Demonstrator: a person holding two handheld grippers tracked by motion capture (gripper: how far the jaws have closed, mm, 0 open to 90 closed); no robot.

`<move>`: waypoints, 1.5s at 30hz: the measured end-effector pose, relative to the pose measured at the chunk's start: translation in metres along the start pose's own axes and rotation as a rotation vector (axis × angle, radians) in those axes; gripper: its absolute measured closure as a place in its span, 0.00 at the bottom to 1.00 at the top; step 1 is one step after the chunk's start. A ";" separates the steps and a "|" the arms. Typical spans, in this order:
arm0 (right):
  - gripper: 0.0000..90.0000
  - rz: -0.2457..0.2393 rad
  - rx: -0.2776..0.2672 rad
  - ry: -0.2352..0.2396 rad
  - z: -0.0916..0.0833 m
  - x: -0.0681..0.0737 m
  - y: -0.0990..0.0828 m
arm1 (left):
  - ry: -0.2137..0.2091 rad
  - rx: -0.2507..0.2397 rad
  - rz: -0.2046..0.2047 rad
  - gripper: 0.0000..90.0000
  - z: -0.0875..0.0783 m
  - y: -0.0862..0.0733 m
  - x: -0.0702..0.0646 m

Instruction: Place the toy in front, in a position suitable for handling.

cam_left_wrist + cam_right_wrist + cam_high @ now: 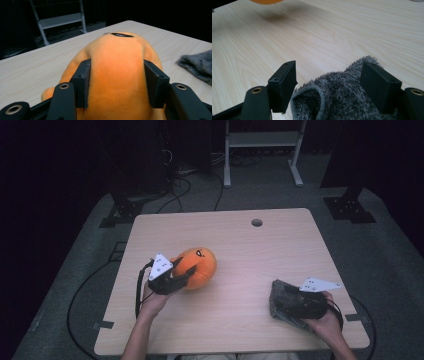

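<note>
Your left gripper (117, 82) pinches the soft, squashy orange plush (117, 65) across its middle; the right gripper's (329, 85) jaws straddle the limp grey fur cloth (342, 100) at four o'clock, grip uncertain.

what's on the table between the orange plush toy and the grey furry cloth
Nothing: in the high view, only bare light wood tabletop lies between the round orange plush toy and the grey furry cloth.

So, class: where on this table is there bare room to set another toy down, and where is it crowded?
Bare wood runs across the far half of the table, around the round hole, and down the middle between the orange plush and the grey furry cloth. The near corners are crowded: the left gripper clamps the plush, and the right gripper sits at the cloth.
</note>
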State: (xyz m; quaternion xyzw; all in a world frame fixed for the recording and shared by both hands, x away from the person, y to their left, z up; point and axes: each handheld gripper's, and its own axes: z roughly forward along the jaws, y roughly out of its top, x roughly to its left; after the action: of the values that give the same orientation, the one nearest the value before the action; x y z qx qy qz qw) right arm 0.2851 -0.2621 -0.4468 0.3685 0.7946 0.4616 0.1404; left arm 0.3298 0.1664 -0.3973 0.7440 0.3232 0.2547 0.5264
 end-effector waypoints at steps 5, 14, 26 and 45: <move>0.31 0.004 -0.003 -0.002 -0.001 -0.001 0.000 | -0.046 0.010 0.018 0.52 0.010 0.001 -0.016; 0.31 0.013 -0.009 -0.007 -0.003 -0.003 0.000 | -0.106 0.024 0.045 0.51 0.024 0.003 -0.037; 0.31 0.012 -0.013 -0.015 -0.005 -0.004 -0.001 | -0.182 0.034 0.077 0.51 0.038 0.006 -0.062; 0.31 0.035 -0.034 -0.044 -0.011 -0.010 -0.002 | -0.299 0.075 0.137 0.50 0.057 -0.002 -0.094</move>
State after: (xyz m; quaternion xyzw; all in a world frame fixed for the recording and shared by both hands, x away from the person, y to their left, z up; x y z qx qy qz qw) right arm 0.2846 -0.2769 -0.4433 0.3900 0.7769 0.4690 0.1561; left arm 0.3088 0.0612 -0.4205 0.8131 0.1992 0.1644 0.5217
